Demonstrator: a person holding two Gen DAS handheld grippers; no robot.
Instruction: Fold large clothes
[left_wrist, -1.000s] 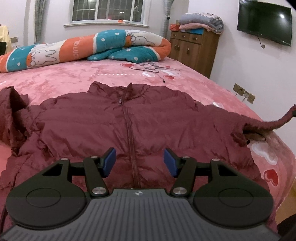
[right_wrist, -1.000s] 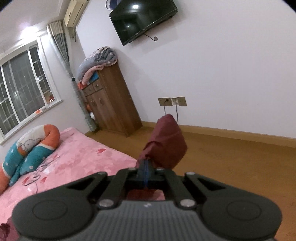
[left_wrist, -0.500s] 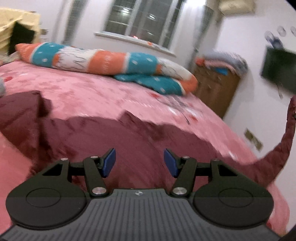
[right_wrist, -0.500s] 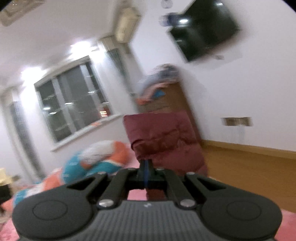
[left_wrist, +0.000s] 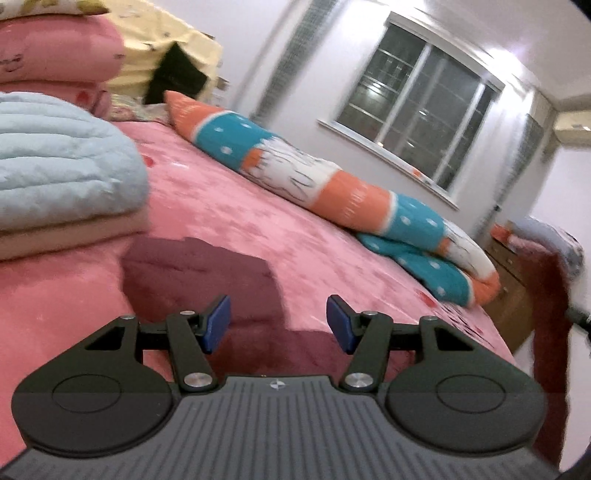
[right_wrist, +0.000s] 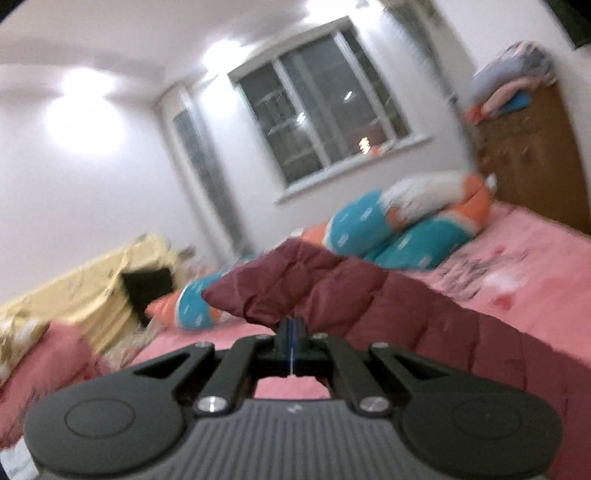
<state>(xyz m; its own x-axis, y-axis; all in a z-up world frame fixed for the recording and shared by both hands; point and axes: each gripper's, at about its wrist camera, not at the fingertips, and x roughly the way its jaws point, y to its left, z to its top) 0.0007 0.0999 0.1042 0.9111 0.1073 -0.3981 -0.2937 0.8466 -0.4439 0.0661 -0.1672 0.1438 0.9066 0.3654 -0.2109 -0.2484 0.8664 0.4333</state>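
Right hand-held gripper (right_wrist: 291, 345) clamps maroon jacket sleeve (right_wrist: 295, 291), left hand-held gripper (left_wrist: 277, 324) empty

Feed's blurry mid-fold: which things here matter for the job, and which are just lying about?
Job:
jacket
right claw, shut on jacket sleeve
left claw, open, empty
bed

Lying about:
bolster
blue quilt
cabinet

Pink bedspread (left_wrist: 295, 236); long orange-teal bolster (left_wrist: 332, 192) along far side; folded light-blue quilt (left_wrist: 55, 173) left; window (left_wrist: 413, 99); wooden cabinet (right_wrist: 535, 155) right.
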